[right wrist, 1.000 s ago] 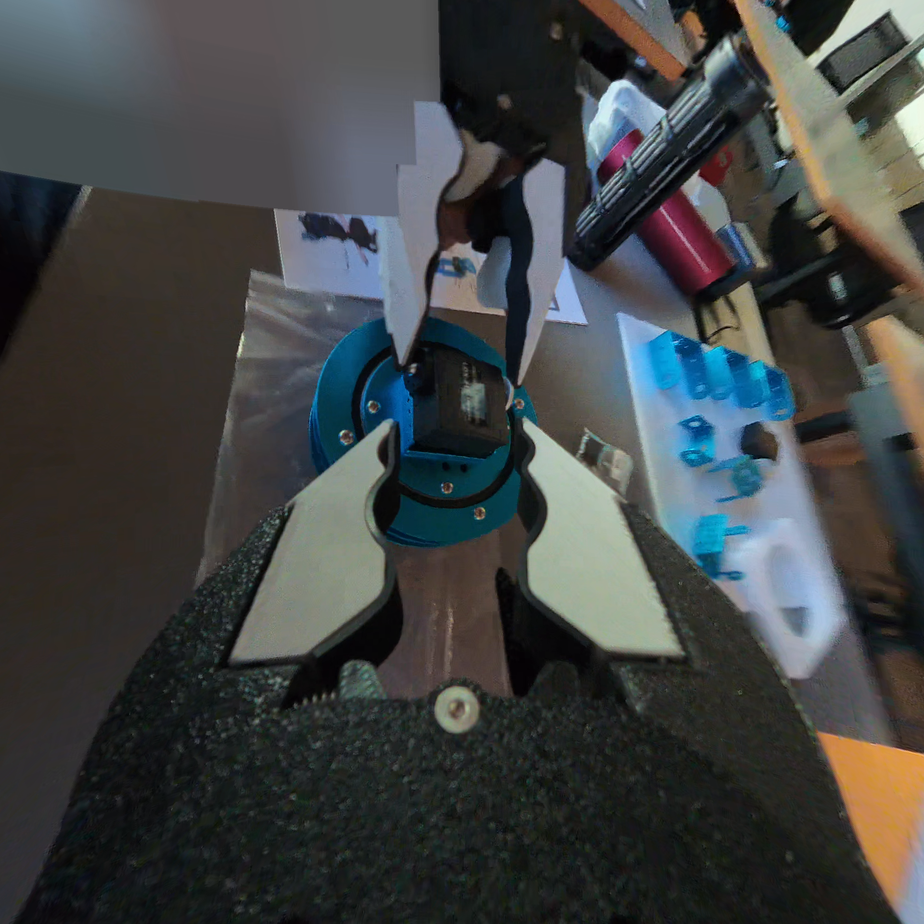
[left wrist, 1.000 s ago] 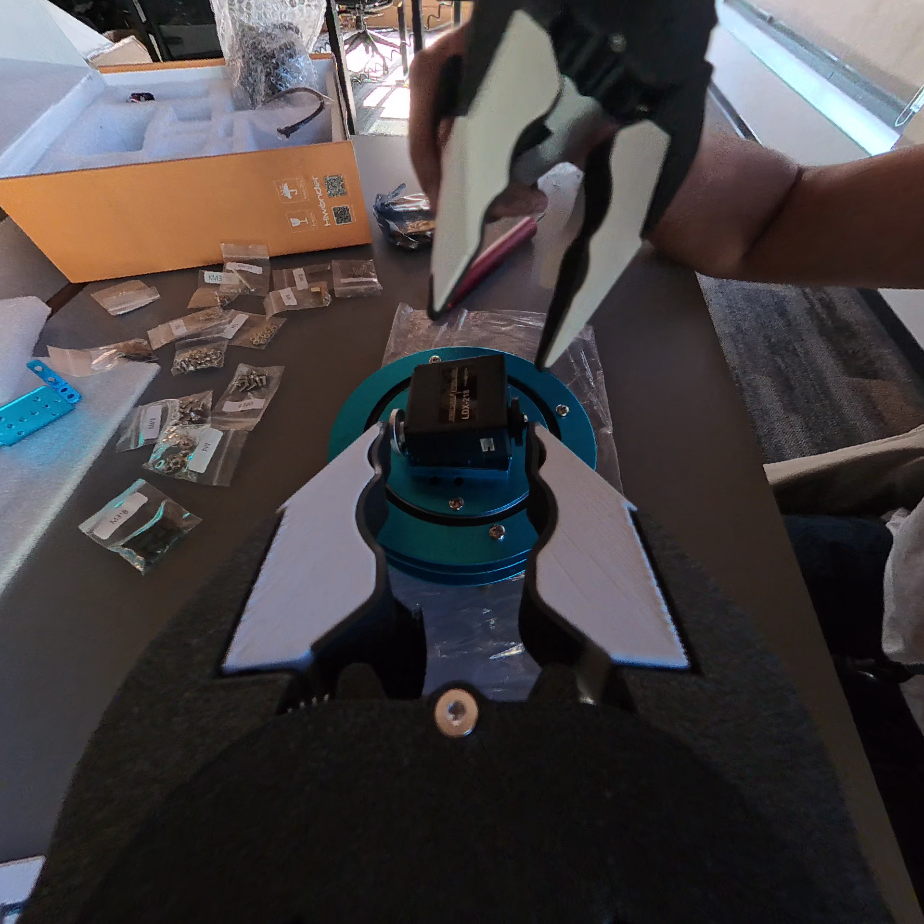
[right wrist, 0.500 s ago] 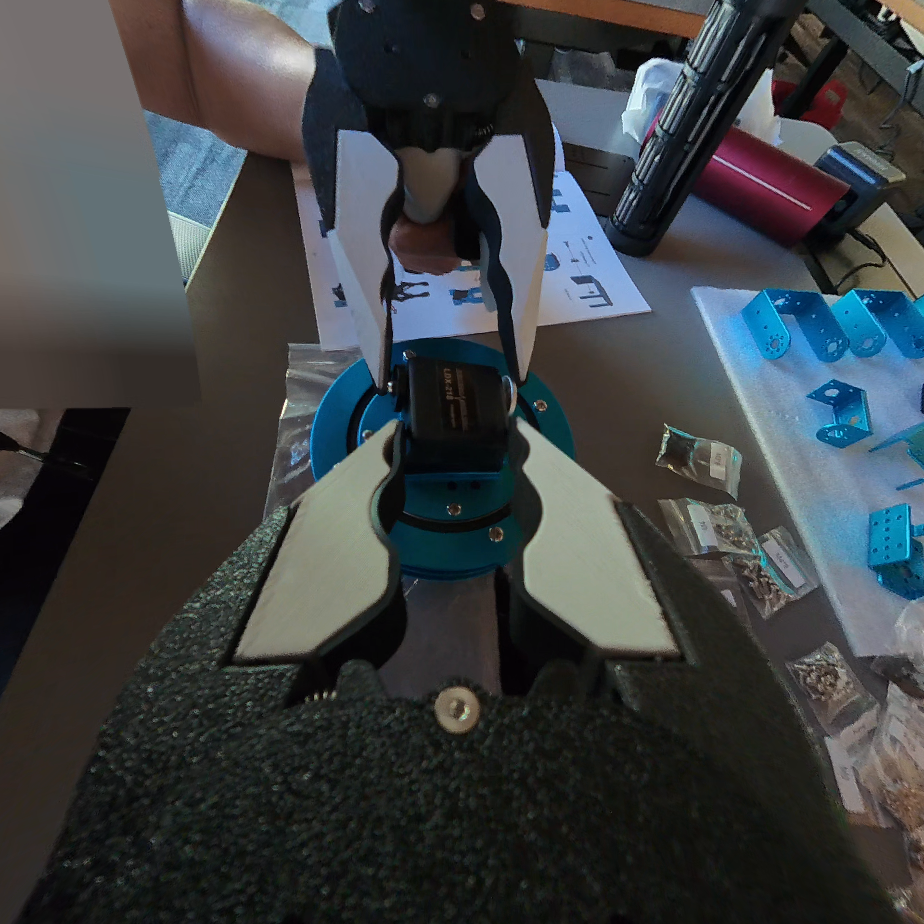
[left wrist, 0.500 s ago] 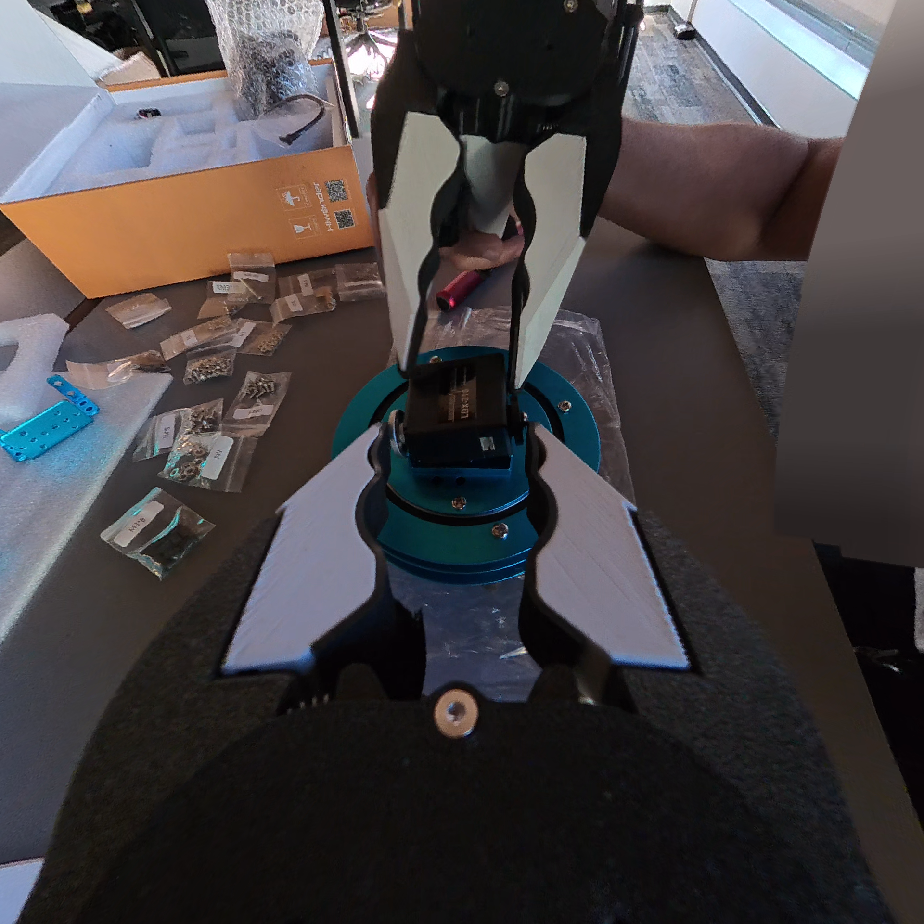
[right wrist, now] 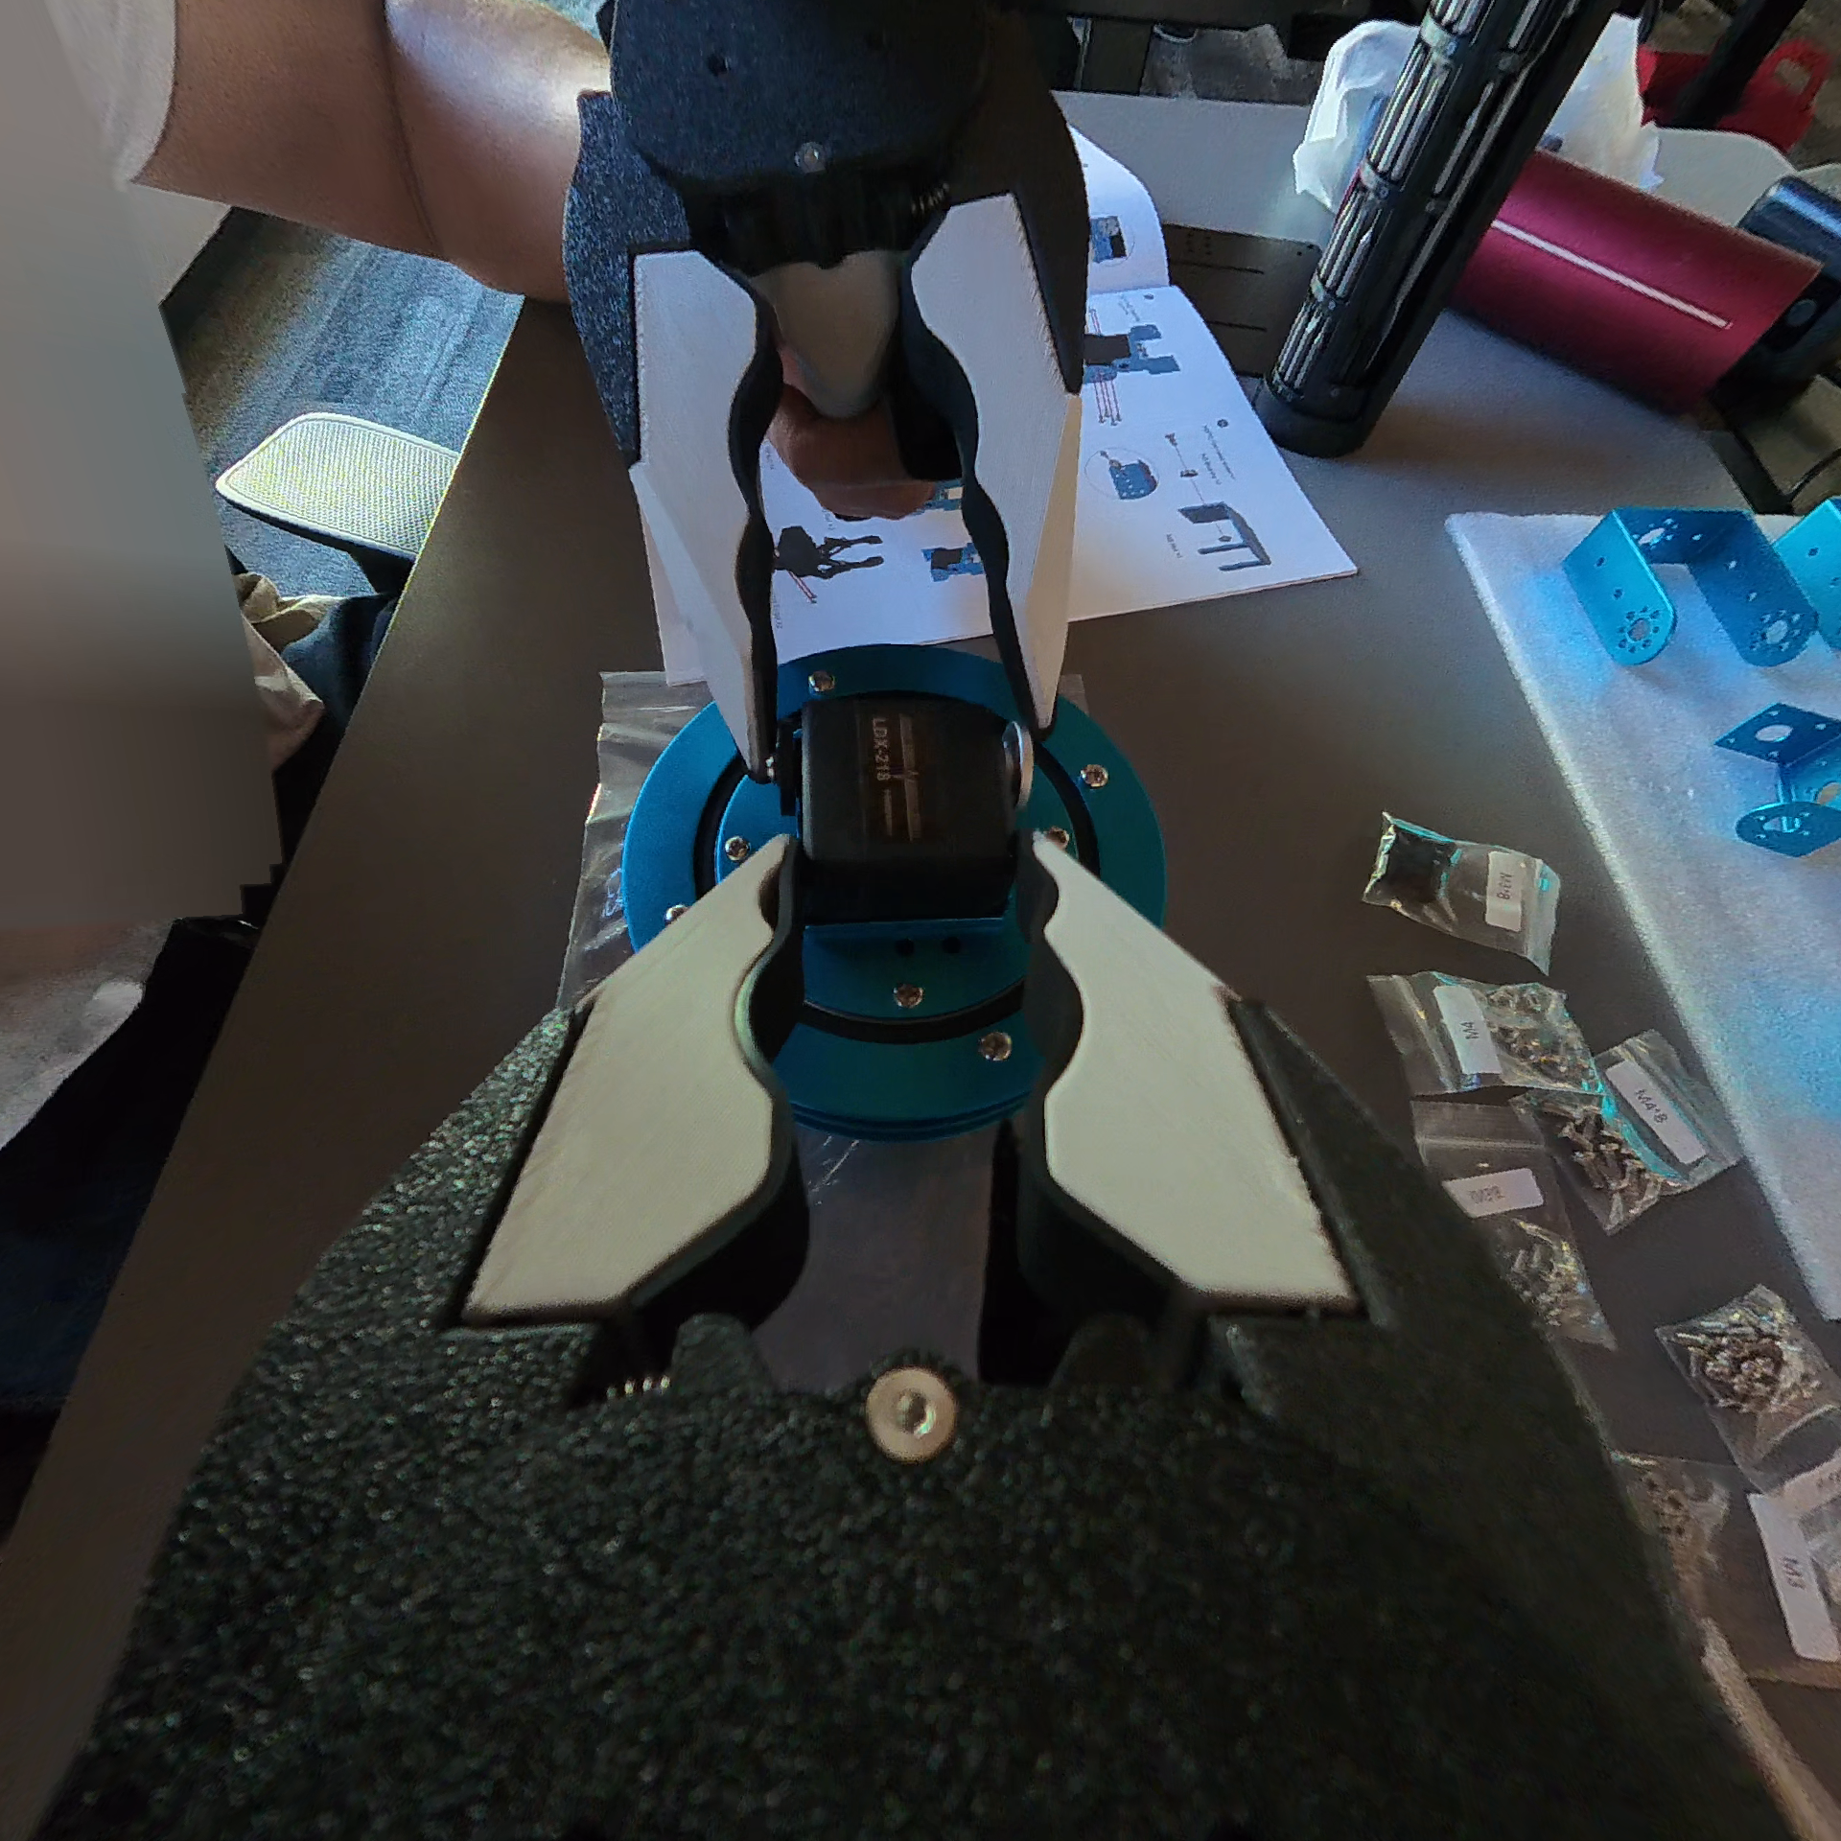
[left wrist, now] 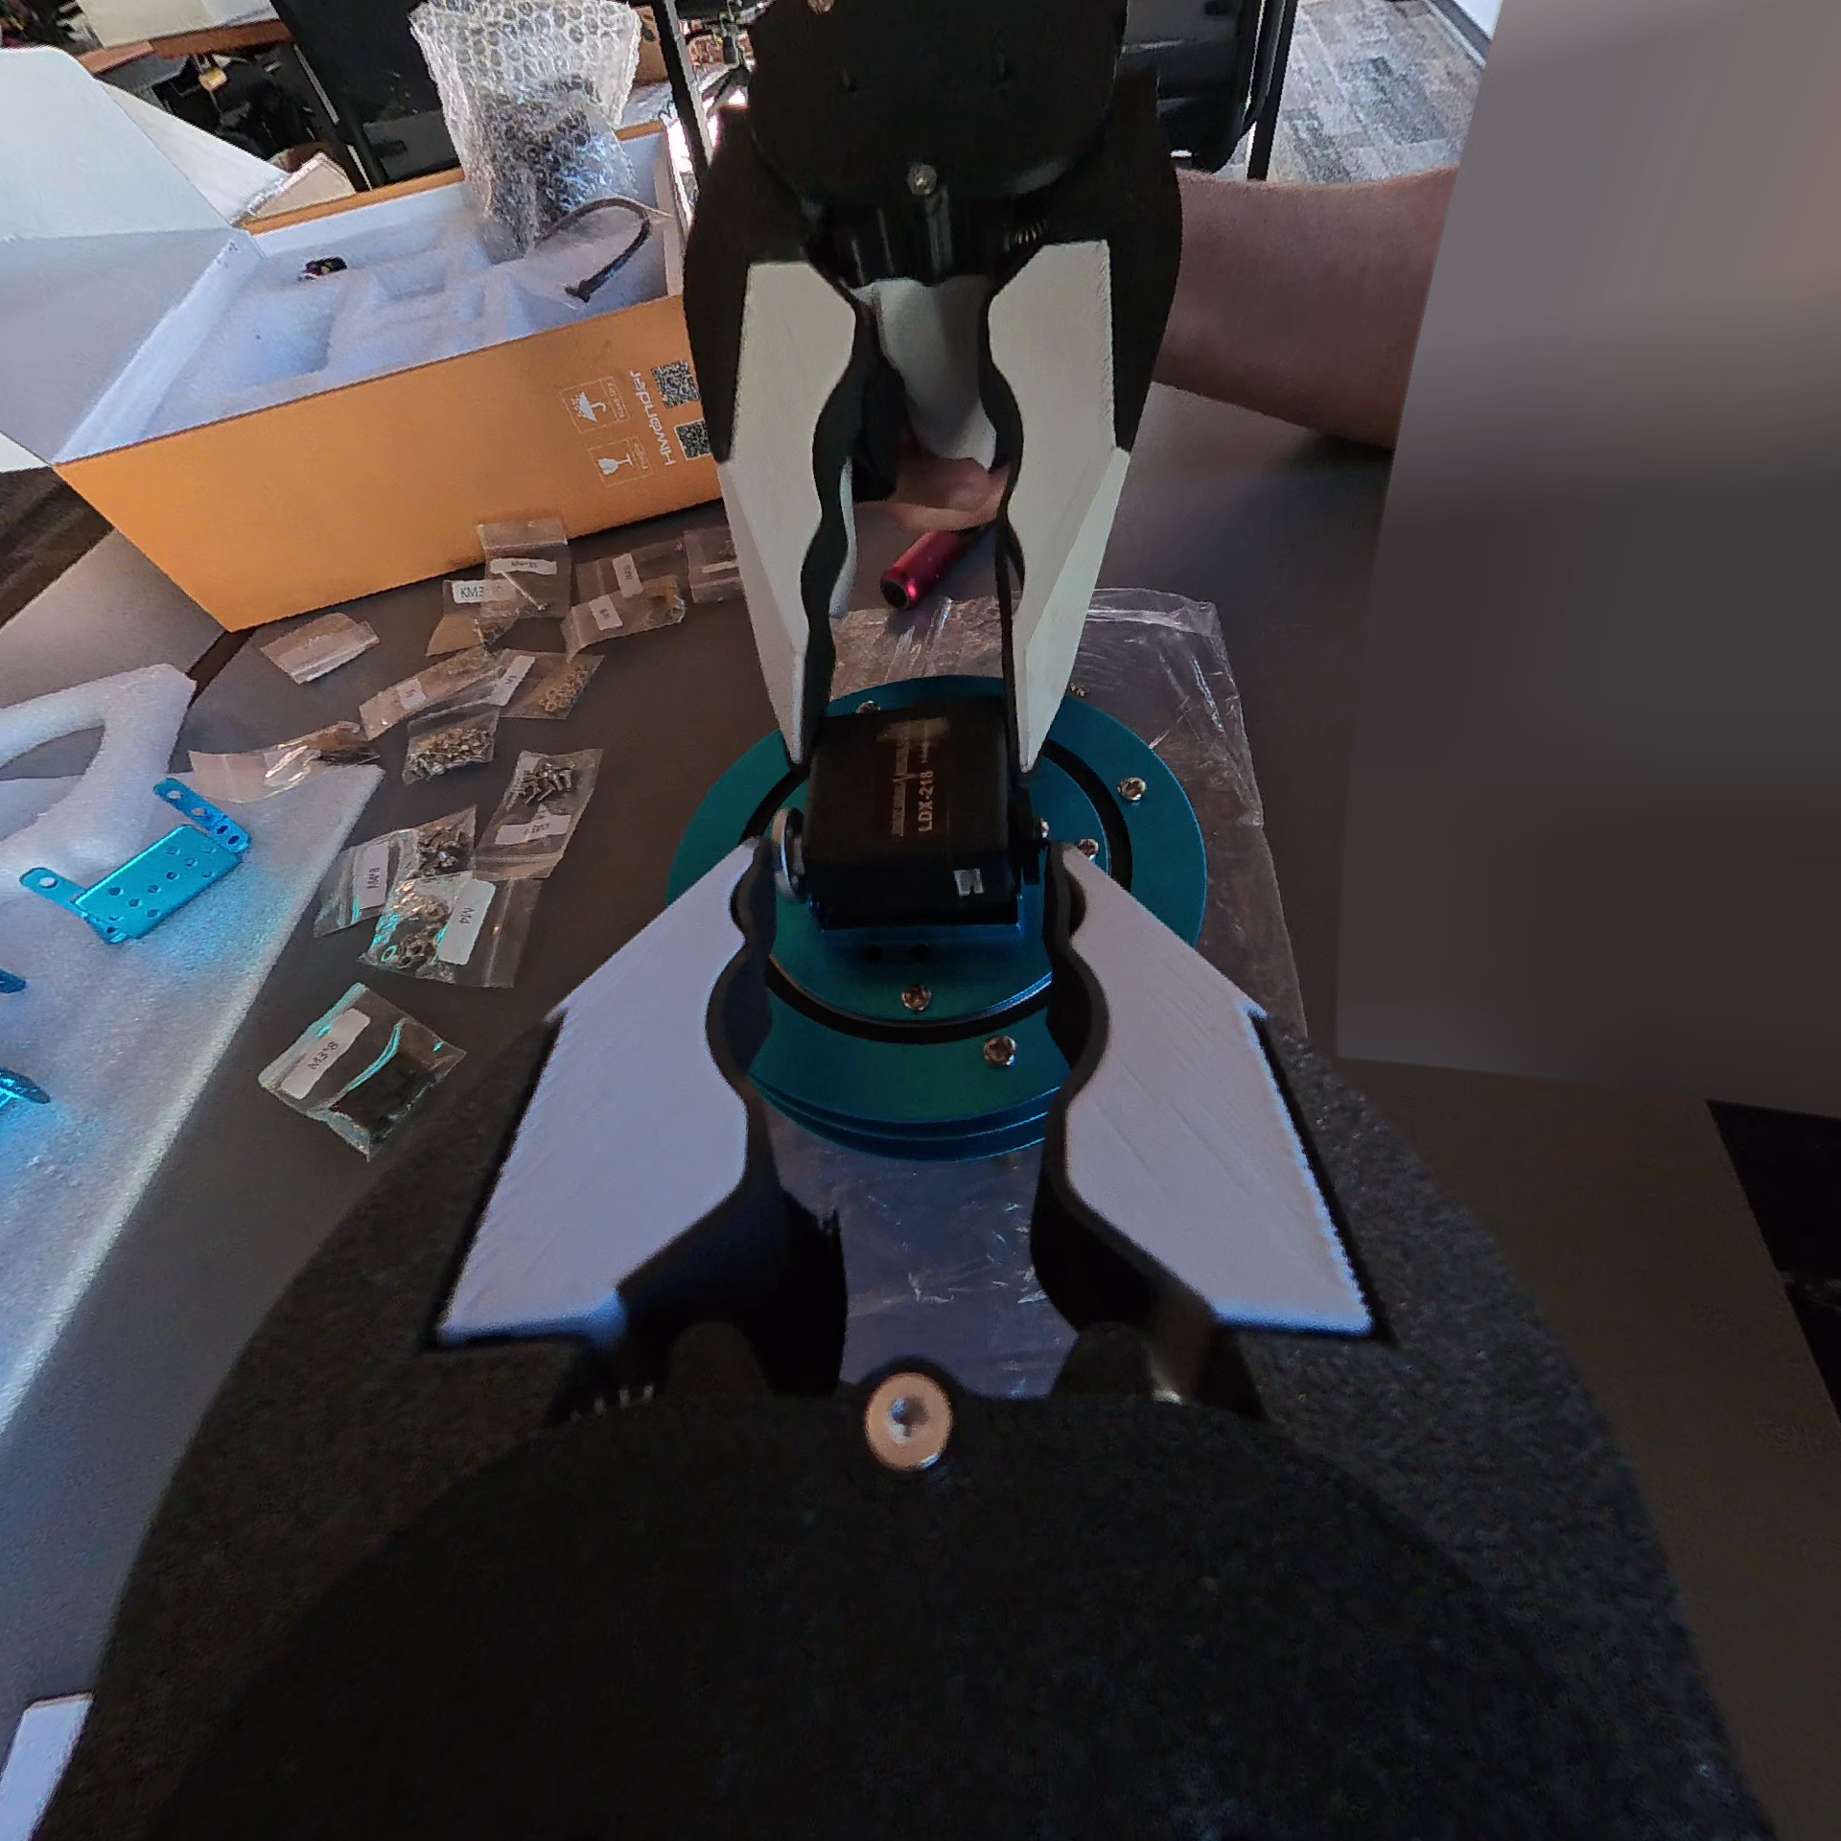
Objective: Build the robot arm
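Note:
A black servo (left wrist: 912, 807) stands on a round blue metal base (left wrist: 1146, 897) that lies on a clear plastic bag (left wrist: 1176, 677). My left gripper (left wrist: 907, 867) is shut on the servo's near end, one fingertip on each side. My right gripper (left wrist: 912, 752) comes down from the far side and grips the servo's other end. In the right wrist view the same servo (right wrist: 897, 787) sits on the base (right wrist: 1126, 877). There my right gripper (right wrist: 909, 857) clamps its near end, and my left gripper (right wrist: 897, 747) faces it from above.
An orange box with white foam (left wrist: 398, 478) stands at the back left. Small bags of screws (left wrist: 448, 797) and blue brackets (left wrist: 159, 877) lie on the left. An instruction sheet (right wrist: 1195, 498), a black ribbed cylinder (right wrist: 1395, 199) and more brackets (right wrist: 1674, 588) also show. The table edge (right wrist: 418, 618) is close. The grippers are tip to tip, or close to it.
My right gripper has swung round to face my left one, come down over the servo's far end and closed on it. My left gripper has kept its hold.

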A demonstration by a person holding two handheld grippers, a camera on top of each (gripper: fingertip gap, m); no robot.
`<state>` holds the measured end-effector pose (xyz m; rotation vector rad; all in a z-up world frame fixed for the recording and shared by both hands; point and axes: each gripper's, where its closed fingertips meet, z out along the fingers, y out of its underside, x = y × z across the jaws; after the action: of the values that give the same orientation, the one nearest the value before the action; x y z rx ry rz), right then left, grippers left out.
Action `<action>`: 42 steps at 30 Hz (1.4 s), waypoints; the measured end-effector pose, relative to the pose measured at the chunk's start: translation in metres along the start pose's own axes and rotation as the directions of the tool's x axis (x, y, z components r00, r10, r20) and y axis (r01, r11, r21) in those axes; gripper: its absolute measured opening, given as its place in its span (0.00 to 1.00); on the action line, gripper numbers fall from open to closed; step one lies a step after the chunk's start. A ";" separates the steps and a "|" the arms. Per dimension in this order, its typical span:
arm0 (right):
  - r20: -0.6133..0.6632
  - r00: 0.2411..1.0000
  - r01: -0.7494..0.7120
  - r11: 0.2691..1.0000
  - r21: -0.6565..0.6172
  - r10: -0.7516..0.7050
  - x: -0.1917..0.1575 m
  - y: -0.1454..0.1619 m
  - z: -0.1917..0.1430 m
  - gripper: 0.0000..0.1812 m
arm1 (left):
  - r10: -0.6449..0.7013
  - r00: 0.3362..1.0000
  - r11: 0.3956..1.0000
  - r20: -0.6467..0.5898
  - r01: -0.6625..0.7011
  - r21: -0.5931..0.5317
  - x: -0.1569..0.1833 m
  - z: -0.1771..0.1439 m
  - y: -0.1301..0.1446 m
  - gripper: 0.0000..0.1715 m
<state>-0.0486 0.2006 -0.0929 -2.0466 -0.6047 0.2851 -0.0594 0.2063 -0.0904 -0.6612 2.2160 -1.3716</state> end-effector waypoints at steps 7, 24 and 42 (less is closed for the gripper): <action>0.016 1.000 -0.022 1.000 0.009 0.022 0.000 0.001 0.000 0.22 | -0.027 1.000 1.000 -0.013 0.027 0.016 -0.001 -0.003 0.002 0.30; 0.005 1.000 -0.017 0.996 0.088 0.017 0.002 -0.016 -0.022 0.24 | -0.066 0.996 0.998 0.061 0.066 0.007 -0.008 -0.039 0.020 0.25; -0.343 0.848 -0.475 0.866 -0.158 0.403 -0.071 0.130 -0.107 0.16 | -0.182 0.939 0.983 0.291 0.180 0.036 0.079 -0.112 0.052 0.23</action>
<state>-0.0234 0.0290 -0.1506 -2.3918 0.0374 0.1663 -0.1974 0.2559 -0.1015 -1.0178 1.9508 -1.2720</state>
